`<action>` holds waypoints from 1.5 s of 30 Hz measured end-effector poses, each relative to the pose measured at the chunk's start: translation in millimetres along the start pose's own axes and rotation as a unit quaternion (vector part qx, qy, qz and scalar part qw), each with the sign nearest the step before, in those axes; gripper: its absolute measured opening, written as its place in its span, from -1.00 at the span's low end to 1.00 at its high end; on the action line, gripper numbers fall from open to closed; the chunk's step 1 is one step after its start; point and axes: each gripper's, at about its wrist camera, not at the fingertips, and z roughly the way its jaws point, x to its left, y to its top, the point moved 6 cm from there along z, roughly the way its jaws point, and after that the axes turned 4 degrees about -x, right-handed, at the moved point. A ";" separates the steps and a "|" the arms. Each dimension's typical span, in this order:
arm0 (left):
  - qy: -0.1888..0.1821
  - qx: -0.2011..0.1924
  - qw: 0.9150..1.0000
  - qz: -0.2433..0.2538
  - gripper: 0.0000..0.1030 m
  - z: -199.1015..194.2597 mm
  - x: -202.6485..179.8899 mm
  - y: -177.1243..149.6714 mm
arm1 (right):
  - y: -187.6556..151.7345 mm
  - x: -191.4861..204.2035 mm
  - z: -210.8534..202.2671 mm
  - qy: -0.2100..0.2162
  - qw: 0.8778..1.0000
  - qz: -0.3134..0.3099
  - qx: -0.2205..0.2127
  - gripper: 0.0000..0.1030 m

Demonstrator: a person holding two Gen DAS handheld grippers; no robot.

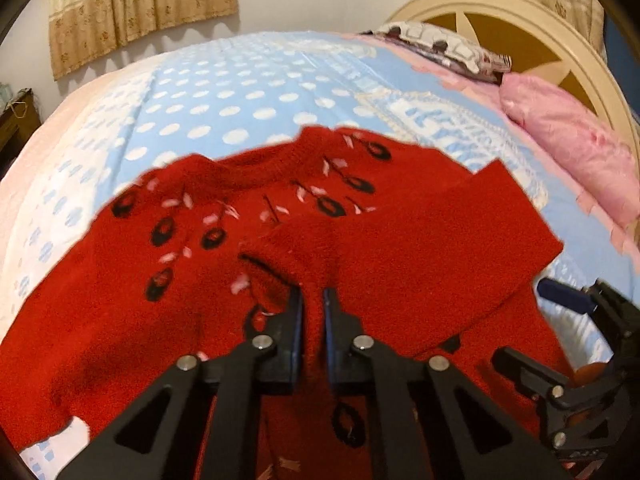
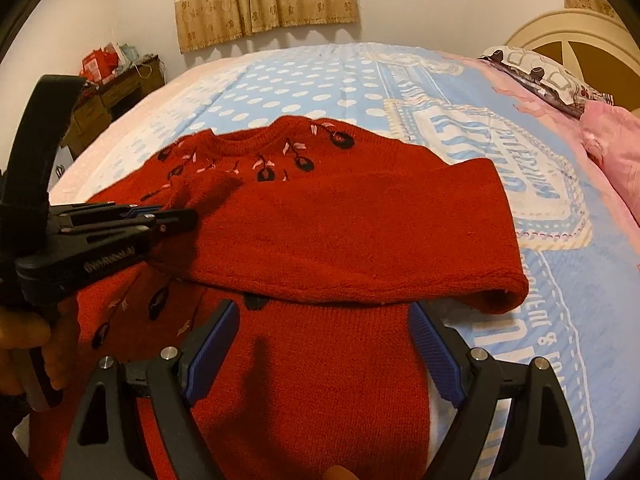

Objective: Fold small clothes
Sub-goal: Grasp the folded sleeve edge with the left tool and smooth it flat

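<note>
Red knit sweater [image 2: 340,216], flat on the bed [image 2: 320,76], one sleeve [image 2: 360,236] already folded across the chest: left gripper [image 1: 314,300] clamped on the cuff, right gripper [image 2: 324,344] spread wide over the hem, remaining folds not yet done.

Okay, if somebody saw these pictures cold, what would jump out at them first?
A bright red sweater with black and pink embroidery, spread on a blue polka-dot bedspread, one sleeve folded across its chest. The left claw is pinched shut on a fold of that sleeve, while the right claw hangs open over the sweater's lower part.
</note>
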 end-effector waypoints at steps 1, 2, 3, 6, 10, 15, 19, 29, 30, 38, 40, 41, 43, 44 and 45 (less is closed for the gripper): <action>-0.001 -0.003 1.000 -0.002 -0.81 -2.8 1.4 2.2 | -0.5 -0.1 -0.7 0.002 1.000 0.001 -0.001 0.68; -0.002 -0.009 1.000 -0.005 -0.81 -8.2 3.8 5.2 | -0.5 0.3 -1.4 0.006 1.000 0.002 -0.003 0.68; -0.001 -0.019 1.000 -0.006 -0.81 -17.3 7.6 8.8 | -0.3 0.9 -1.9 0.010 1.000 0.003 -0.005 0.68; 0.012 -0.039 0.999 -0.003 -0.81 -36.1 19.2 14.9 | 0.3 2.8 -6.0 0.026 1.000 0.004 -0.015 0.68; 0.021 -0.053 0.998 -0.014 -0.81 -54.7 40.5 12.9 | -1.7 2.2 -6.5 0.029 0.999 0.007 -0.018 0.68; 0.035 -0.050 0.998 -0.026 -0.81 -59.5 59.2 -1.7 | -3.9 -0.7 -2.7 0.026 1.000 0.012 -0.011 0.68; 0.037 -0.051 0.997 -0.047 -0.81 -63.4 71.7 -13.2 | -5.6 -0.9 -1.4 0.027 1.000 0.013 -0.008 0.68; 0.037 -0.047 0.994 -0.088 -0.81 -66.1 100.6 -41.0 | -3.9 -14.0 -12.2 0.049 0.997 0.055 -0.030 0.68; 0.041 -0.049 0.994 -0.090 -0.81 -65.7 102.7 -43.1 | -2.4 -17.7 -15.5 0.048 0.996 0.064 -0.037 0.68; 0.044 -0.050 0.992 -0.104 -0.81 -60.7 115.5 -51.9 | -3.4 -41.3 -16.2 0.000 0.995 0.093 -0.033 0.68; 0.044 -0.044 0.993 -0.103 -0.81 -56.2 114.7 -55.3 | -4.5 -39.3 -13.0 -0.006 0.996 0.085 -0.026 0.68; 0.049 -0.045 0.992 -0.104 -0.81 -55.4 115.5 -56.4 | -3.0 -37.4 -13.2 -0.006 0.996 0.080 -0.024 0.68; 0.049 -0.048 0.992 -0.105 -0.81 -55.3 116.9 -56.4 | 1.6 -33.0 -16.3 -0.009 0.998 0.063 -0.025 0.68; 0.051 -0.047 0.992 -0.105 -0.81 -54.6 116.9 -56.8 | 5.1 -29.7 -17.5 -0.015 0.998 0.047 -0.026 0.68; 0.063 -0.045 0.992 -0.101 -0.81 -51.9 117.2 -56.7 | 6.2 -27.3 -18.4 -0.019 0.999 0.036 -0.025 0.68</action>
